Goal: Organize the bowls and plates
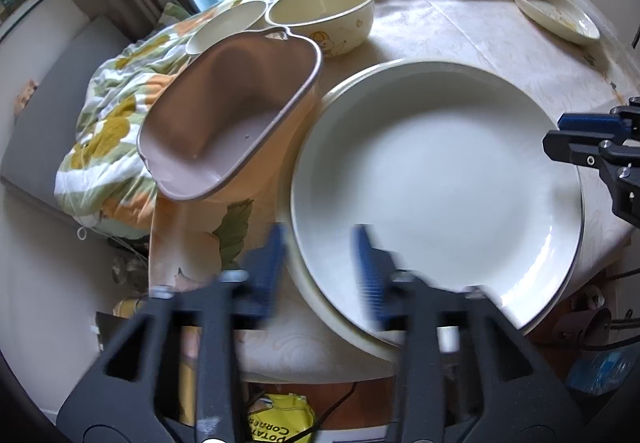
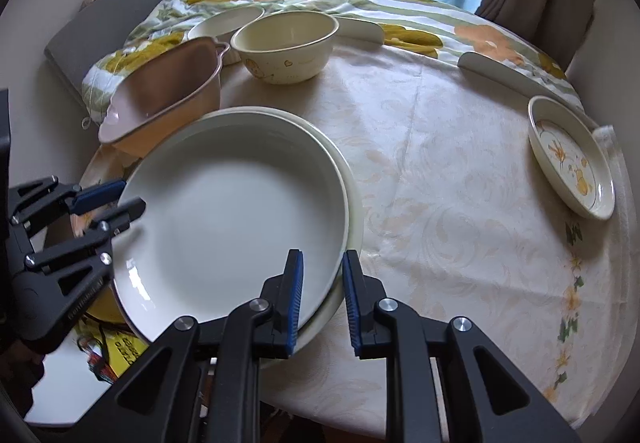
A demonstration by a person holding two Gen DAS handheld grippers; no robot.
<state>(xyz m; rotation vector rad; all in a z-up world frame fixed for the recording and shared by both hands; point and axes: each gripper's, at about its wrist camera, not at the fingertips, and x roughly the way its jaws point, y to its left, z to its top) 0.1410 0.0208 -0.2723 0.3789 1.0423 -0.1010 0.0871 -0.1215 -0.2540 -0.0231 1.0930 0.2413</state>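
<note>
A large white plate (image 1: 436, 179) rests on a cream plate (image 1: 344, 331) at the table's near edge. My left gripper (image 1: 318, 271) is open, its fingers astride the white plate's near-left rim; it also shows in the right wrist view (image 2: 116, 199). My right gripper (image 2: 322, 295) is open with its fingers astride the rims of both plates (image 2: 240, 211) on the right side; it also shows in the left wrist view (image 1: 568, 143). A pink-brown dish (image 1: 228, 115) leans tilted beside the plates. A cream cartoon bowl (image 1: 324, 13) and another bowl (image 1: 224, 25) stand behind it.
A small patterned plate (image 2: 572, 159) lies at the table's far right, also seen in the left wrist view (image 1: 554, 9). A flowered quilt (image 1: 116, 123) bunches along the table's back and left. The pale tablecloth (image 2: 460, 203) lies between plates. Yellow packaging (image 1: 280, 419) sits below the table edge.
</note>
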